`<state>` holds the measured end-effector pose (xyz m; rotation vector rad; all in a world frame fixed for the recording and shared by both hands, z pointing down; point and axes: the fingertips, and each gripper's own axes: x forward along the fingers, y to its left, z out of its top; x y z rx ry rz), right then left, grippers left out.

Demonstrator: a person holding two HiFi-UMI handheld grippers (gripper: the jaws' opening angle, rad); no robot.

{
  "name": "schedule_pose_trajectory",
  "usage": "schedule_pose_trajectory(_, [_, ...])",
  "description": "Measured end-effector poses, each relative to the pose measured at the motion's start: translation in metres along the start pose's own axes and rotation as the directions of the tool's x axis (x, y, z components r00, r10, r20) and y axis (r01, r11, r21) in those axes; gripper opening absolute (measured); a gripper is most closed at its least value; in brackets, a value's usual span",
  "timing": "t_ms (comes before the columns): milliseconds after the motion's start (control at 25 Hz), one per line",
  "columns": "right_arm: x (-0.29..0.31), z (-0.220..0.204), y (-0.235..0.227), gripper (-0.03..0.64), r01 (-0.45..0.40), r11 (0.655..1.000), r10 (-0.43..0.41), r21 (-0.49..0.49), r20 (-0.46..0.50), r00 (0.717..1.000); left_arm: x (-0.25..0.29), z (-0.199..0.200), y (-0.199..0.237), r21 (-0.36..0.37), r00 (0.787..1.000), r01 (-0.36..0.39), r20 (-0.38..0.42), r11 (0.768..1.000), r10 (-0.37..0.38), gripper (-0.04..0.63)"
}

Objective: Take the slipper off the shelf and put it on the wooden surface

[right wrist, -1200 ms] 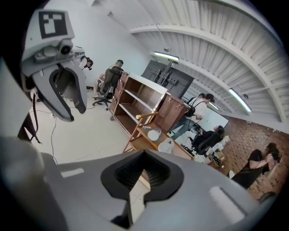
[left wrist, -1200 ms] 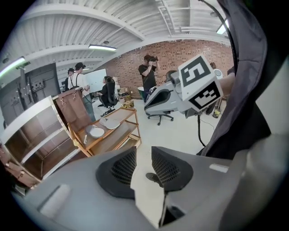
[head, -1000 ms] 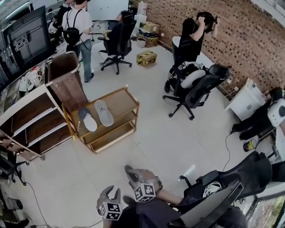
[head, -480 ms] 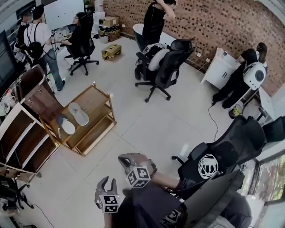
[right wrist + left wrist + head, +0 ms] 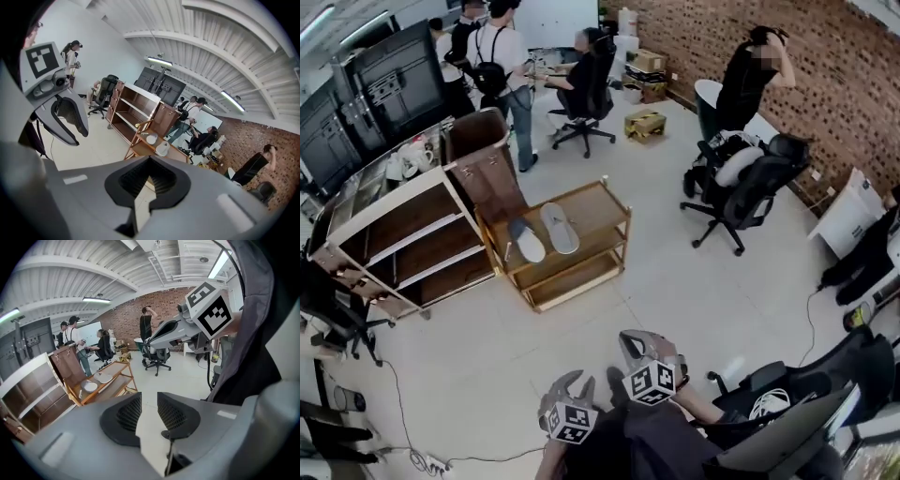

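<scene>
Left gripper (image 5: pixel 149 405): jaws spread, nothing between them. Right gripper (image 5: pixel 149 174): jaws pressed together, empty. In the head view both sit at bottom centre, over the floor (image 5: pixel 675 272). Grey slipper (image 5: pixel 560 228) and darker slipper (image 5: pixel 528 243) lie side by side on the top of the cart (image 5: pixel 614 208), left of frame centre. Shelf (image 5: pixel 389 202) stands just left of the cart.

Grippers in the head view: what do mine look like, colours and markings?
The left claw and the right claw both have grey moulded bodies with curved grey fingers. Each carries a white cube printed with black square markers. In the left gripper view, the pads are dark and ribbed.
</scene>
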<state>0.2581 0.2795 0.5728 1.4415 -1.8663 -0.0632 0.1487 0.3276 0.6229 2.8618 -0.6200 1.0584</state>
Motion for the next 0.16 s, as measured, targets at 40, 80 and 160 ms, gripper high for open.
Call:
schedule_pose_trajectory(40, [0.001,0.004,0.002,0.000,0.002,1.000,-0.002,0.000,0.001,1.000,-0.002,-0.001,0.004,0.001,1.000,-0.002,0.003,1.000,0.002,0.118])
schedule_pose_trajectory(80, [0.002,0.008,0.003,0.000,0.004,1.000,-0.004,-0.002,0.002,1.000,-0.004,-0.001,0.008,0.003,1.000,-0.005,0.007,1.000,0.005,0.118])
schedule_pose_trajectory(160, [0.004,0.018,0.007,0.000,0.009,1.000,-0.009,-0.005,0.005,1.000,-0.009,-0.003,0.017,0.007,1.000,-0.012,0.014,1.000,0.012,0.118])
